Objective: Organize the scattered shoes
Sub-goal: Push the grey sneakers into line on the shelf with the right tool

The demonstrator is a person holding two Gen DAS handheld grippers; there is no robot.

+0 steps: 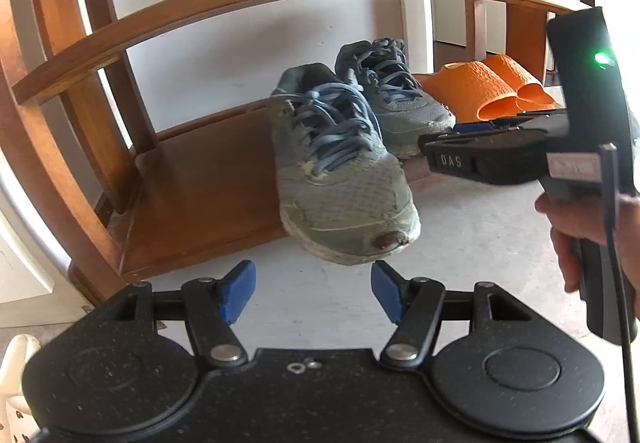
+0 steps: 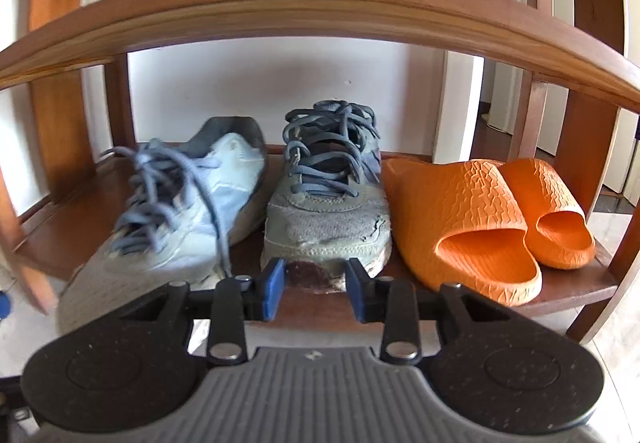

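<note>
where the wooden shoe rack [image 2: 320, 15] fills both views, its bottom shelf [image 1: 208, 179] carries two grey-green sneakers with blue laces and a pair of orange slides [image 2: 492, 219]. the right sneaker [image 2: 328, 203] stands upright on the shelf, toe toward the camera, just beside the nearer slide. the left sneaker [image 1: 340, 171] lies at an angle to its mate, its toe jutting past the shelf's front edge over the pale floor [image 1: 460, 227]; in the right wrist view it is blurred. the left claw [image 1: 314, 293] hovers just below and in front of that overhanging toe, its blue pads [image 1: 236, 293] spread wide, nothing between them. the right claw [image 2: 314, 289] is at the toe of the right sneaker, its jaws parted on either side of the worn toe cap; the pads appear close to the toe rather than pressing on it. in the left wrist view the right claw reaches in from the right, held by a hand [image 1: 576, 235] on its handle, a green light [image 1: 600, 59] lit on its body.
</note>
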